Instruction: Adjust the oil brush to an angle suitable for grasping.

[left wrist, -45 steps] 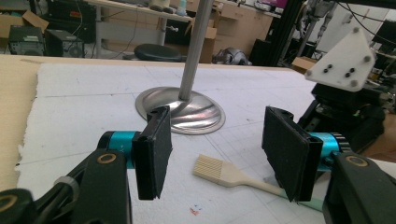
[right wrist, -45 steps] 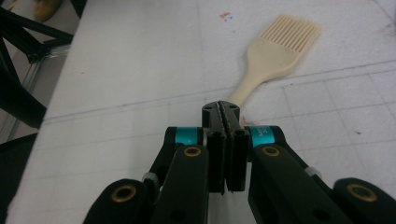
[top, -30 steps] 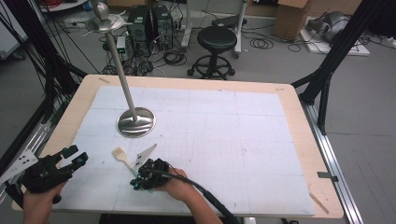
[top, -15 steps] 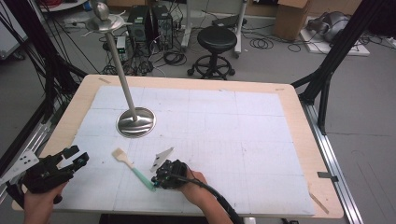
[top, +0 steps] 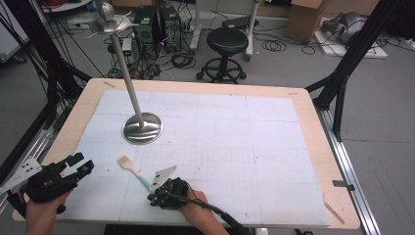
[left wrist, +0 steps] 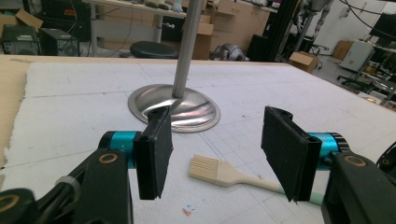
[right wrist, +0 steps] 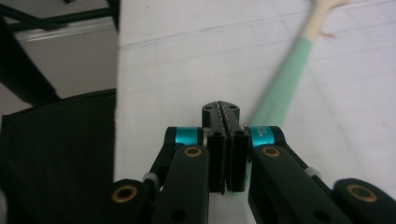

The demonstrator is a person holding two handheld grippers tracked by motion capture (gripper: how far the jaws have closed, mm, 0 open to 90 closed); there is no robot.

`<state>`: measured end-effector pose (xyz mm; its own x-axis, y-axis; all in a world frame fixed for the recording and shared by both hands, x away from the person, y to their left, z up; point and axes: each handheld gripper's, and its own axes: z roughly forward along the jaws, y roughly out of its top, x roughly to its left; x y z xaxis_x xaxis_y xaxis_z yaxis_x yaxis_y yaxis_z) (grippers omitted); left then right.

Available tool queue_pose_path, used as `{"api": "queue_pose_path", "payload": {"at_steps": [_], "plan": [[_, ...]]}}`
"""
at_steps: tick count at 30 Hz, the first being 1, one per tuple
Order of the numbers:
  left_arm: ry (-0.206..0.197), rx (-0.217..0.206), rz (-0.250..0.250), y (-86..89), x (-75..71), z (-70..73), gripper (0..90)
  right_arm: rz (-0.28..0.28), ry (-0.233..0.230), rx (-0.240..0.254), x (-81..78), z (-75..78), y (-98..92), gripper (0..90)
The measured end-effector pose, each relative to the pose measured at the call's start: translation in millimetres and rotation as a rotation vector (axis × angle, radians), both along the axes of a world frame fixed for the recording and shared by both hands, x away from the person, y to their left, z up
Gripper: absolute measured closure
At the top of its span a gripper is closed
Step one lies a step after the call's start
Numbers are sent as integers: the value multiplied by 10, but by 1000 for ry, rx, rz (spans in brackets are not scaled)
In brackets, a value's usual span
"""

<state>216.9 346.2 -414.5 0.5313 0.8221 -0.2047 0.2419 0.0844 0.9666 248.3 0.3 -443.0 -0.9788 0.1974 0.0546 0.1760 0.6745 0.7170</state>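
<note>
A pastry brush (top: 131,168) with pale bristles and a green handle end lies flat on the white mat (top: 220,147), near the front. My right gripper (top: 150,199) sits low at the brush's green end, pointing left, jaws shut with nothing between the pads. In the right gripper view the blurred green handle (right wrist: 280,88) runs up and to the right from beside the shut right gripper (right wrist: 221,109). My left gripper (top: 78,165) hovers open at the front left corner. The left gripper (left wrist: 215,154) faces the brush (left wrist: 219,170), which lies beyond its pads.
A steel stand with a round domed base (top: 143,128) and a tall tilted pole (top: 125,68) stands left of centre, behind the brush. The stand's base (left wrist: 175,107) is beyond the brush in the left gripper view. The mat's front edge (right wrist: 116,93) runs close to the right gripper.
My right gripper has shifted a little right and toward the front edge, staying shut. The brush and the left gripper have kept their places.
</note>
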Motion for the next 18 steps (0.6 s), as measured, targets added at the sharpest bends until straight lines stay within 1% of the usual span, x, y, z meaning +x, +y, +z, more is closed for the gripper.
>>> {"api": "queue_pose_path", "payload": {"at_steps": [1, 3, 4, 5, 8, 10, 11, 12, 15, 18], "plan": [[1, 0, 0, 1, 0, -1, 434, -21, -12, -4, 12, 3, -37, 895], [0, -4, 1, 2, -1, -2, 434, -56, -14, -7, 51, 8, -121, 895], [-1, -5, 1, 3, -2, -1, 434, -75, -24, -19, 65, 17, -160, 895], [0, -6, 1, 2, -1, -2, 434, -89, -32, -25, 81, 20, -195, 895], [2, -3, -1, -5, 1, -2, 434, -129, -38, -34, 137, 28, -295, 895], [2, -1, -4, -10, -4, -2, 434, -147, -36, -31, 171, 24, -346, 894], [1, 0, -4, -13, -4, -2, 434, -155, -44, -32, 185, 23, -368, 895], [0, 1, -6, -16, -3, -1, 434, -174, -48, -43, 191, 26, -388, 895], [2, 4, -13, -30, 2, -1, 434, -234, -57, -46, 270, 25, -459, 894], [3, 7, -19, -46, 3, -2, 432, -277, -65, -48, 353, 22, -510, 894]]}}
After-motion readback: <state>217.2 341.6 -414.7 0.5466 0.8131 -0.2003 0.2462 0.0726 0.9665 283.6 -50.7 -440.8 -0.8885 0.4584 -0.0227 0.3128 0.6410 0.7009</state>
